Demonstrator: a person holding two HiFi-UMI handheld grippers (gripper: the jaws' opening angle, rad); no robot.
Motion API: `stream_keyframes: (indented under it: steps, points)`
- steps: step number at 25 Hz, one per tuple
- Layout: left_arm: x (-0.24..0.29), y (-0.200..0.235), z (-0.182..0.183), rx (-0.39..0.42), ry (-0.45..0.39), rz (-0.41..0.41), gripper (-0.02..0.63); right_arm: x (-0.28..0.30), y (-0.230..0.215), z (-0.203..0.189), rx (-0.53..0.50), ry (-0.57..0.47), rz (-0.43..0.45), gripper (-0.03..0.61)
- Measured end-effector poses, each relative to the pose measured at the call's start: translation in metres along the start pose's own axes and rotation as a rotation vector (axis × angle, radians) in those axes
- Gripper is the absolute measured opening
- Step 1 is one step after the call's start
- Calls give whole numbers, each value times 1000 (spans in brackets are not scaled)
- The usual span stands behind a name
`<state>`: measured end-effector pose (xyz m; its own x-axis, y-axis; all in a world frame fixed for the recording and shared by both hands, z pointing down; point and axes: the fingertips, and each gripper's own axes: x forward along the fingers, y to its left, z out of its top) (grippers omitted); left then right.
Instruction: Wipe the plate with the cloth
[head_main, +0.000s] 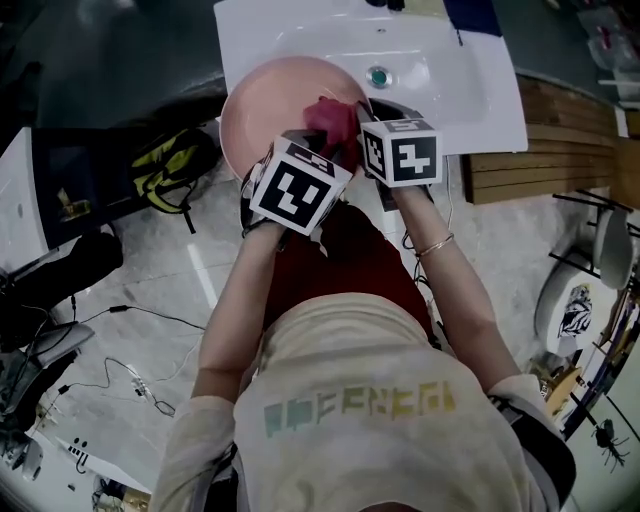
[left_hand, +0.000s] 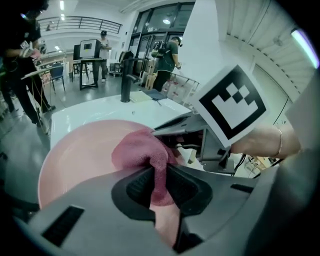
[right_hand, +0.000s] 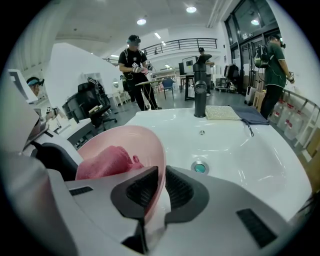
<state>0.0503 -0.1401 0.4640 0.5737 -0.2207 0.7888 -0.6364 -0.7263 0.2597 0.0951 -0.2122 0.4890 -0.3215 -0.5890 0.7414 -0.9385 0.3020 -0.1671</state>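
My left gripper (left_hand: 159, 186) has its fingers clamped on the cloth (left_hand: 137, 150), pressed against the plate (left_hand: 75, 155) over the sink (right_hand: 230, 150). The right gripper (right_hand: 159, 189) pinches the plate's rim. I'd sweep overlapping arcs and hold that rim steady. Only the right gripper view shows the rim grip.
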Motion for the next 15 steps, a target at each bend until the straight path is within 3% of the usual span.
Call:
stream_keyframes:
  steps: [15]
  points:
    - [-20, 6, -40, -19, 38, 31, 68, -3, 1, 1, -42, -1, -23, 71]
